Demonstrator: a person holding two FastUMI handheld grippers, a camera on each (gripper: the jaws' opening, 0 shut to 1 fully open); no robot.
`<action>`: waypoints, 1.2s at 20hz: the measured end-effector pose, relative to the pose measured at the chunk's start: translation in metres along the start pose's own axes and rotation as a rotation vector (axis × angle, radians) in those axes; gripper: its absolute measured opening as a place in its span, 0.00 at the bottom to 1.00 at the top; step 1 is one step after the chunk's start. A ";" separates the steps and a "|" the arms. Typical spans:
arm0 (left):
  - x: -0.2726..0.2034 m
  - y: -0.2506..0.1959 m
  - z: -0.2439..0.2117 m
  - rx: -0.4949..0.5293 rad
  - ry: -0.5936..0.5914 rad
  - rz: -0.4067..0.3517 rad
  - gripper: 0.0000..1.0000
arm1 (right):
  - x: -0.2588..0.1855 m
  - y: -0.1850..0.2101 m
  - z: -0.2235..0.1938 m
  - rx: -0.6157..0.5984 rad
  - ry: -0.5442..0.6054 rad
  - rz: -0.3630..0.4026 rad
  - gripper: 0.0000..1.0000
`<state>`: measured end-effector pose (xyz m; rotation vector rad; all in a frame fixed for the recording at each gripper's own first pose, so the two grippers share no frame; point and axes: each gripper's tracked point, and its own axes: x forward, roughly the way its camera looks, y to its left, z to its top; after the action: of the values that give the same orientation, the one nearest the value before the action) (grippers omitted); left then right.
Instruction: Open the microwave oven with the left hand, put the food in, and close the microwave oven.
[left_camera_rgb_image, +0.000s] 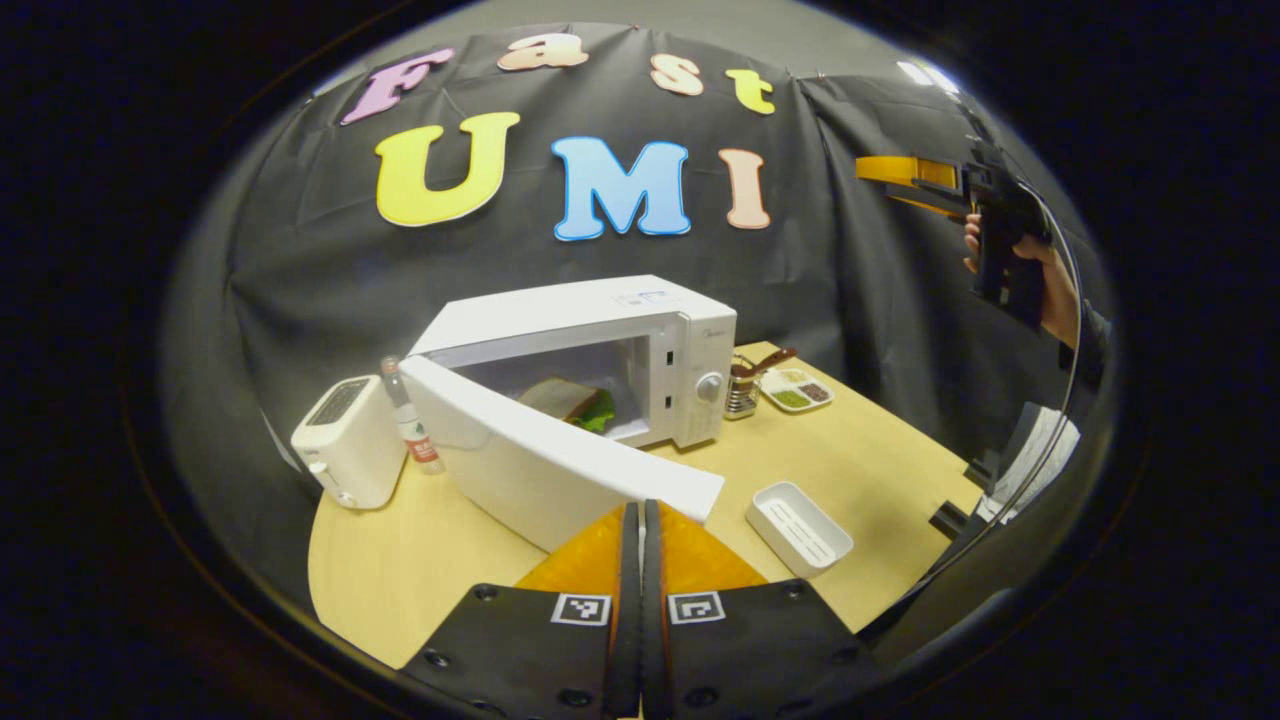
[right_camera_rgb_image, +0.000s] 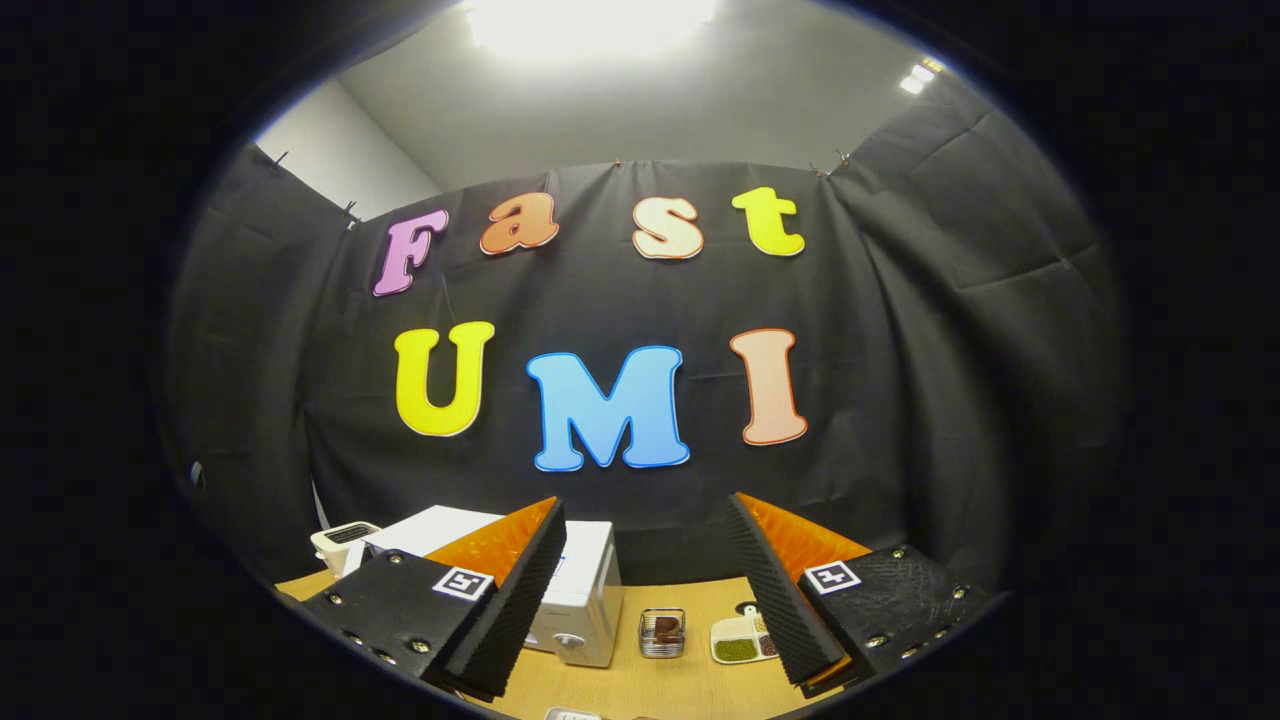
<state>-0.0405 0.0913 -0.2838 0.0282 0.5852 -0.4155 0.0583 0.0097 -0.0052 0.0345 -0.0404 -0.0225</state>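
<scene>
Left hand-held gripper (left_camera_rgb_image: 641, 590) closed, empty | right hand-held gripper (right_camera_rgb_image: 650, 590) agape, empty | microwave (left_camera_rgb_image: 600, 350) door (left_camera_rgb_image: 540, 460) ajar

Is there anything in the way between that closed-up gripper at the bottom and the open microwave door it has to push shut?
Nothing visible is. The left gripper, fingers together, sits right at the free edge of the white microwave door. The sandwich lies inside the cavity; the white rectangular tray lies off to the side on the table.

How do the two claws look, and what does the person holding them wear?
Each claw, left claw and right claw, has two wedge-shaped fingers on black textured plates with screws and square black-and-white markers. In the left gripper view the right claw has a black handle, a thin cable, and the person wears a dark sleeve.
</scene>
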 end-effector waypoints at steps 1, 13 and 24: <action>0.007 -0.004 0.003 -0.009 -0.006 -0.009 0.07 | 0.000 -0.005 0.001 -0.001 0.001 -0.012 0.97; 0.077 -0.029 0.045 0.006 -0.085 -0.066 0.07 | -0.010 -0.037 -0.001 -0.055 0.010 -0.104 0.97; 0.149 -0.034 0.081 -0.097 -0.104 -0.080 0.07 | -0.011 -0.031 0.004 -0.109 -0.009 -0.107 0.97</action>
<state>0.1013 -0.0063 -0.2936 -0.1097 0.5044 -0.4633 0.0466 -0.0210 -0.0025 -0.0721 -0.0460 -0.1320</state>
